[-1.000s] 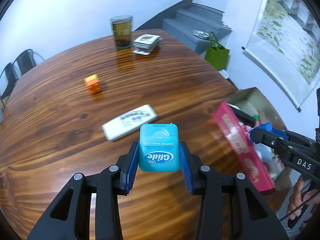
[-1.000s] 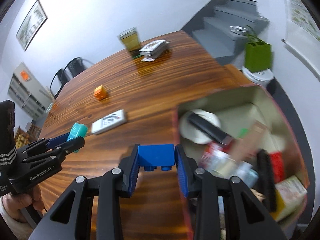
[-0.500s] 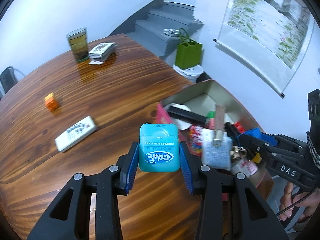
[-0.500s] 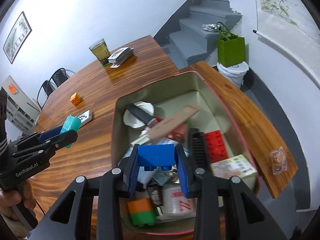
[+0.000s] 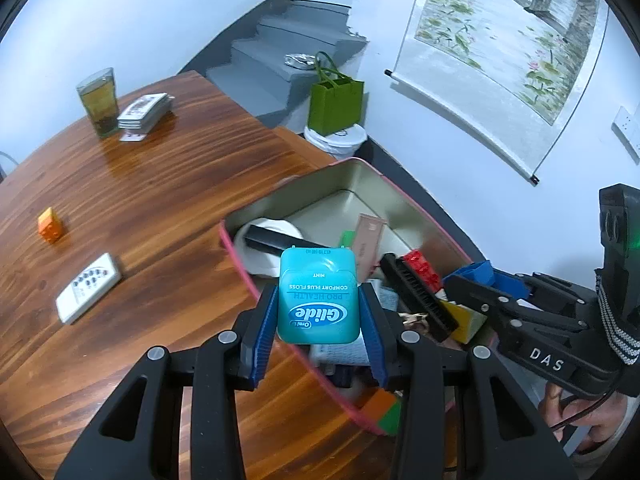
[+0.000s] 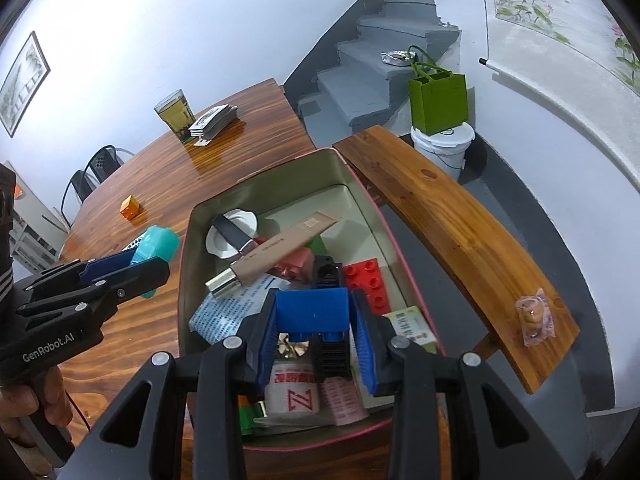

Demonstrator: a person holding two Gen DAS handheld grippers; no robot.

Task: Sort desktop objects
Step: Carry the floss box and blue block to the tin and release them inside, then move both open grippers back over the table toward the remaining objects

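Left wrist view shows the wooden table (image 5: 132, 208) as the biggest thing, and on its right edge stands the open tin box (image 5: 360, 176) with pink rim, full of mixed small things. Beside the box, in the right wrist view, a wooden bench (image 6: 452, 216) carries a small wrapped snack (image 6: 534, 318). At the far end of the table a glass of tea (image 5: 98, 100) stands just beside a stack of cards (image 5: 144, 114). Nearer, a white remote (image 5: 88, 288) and an orange cube (image 5: 51, 225) lie well apart from the box. The left gripper (image 5: 319, 312) is clamped on the teal floss case (image 5: 319, 296), which hangs over the near-left rim of the box. The right gripper (image 6: 313, 316) grasps the blue brick (image 6: 313, 308) between its blue pads, above the things inside the box, near a red brick (image 6: 366, 280) and a black comb (image 6: 330, 344).
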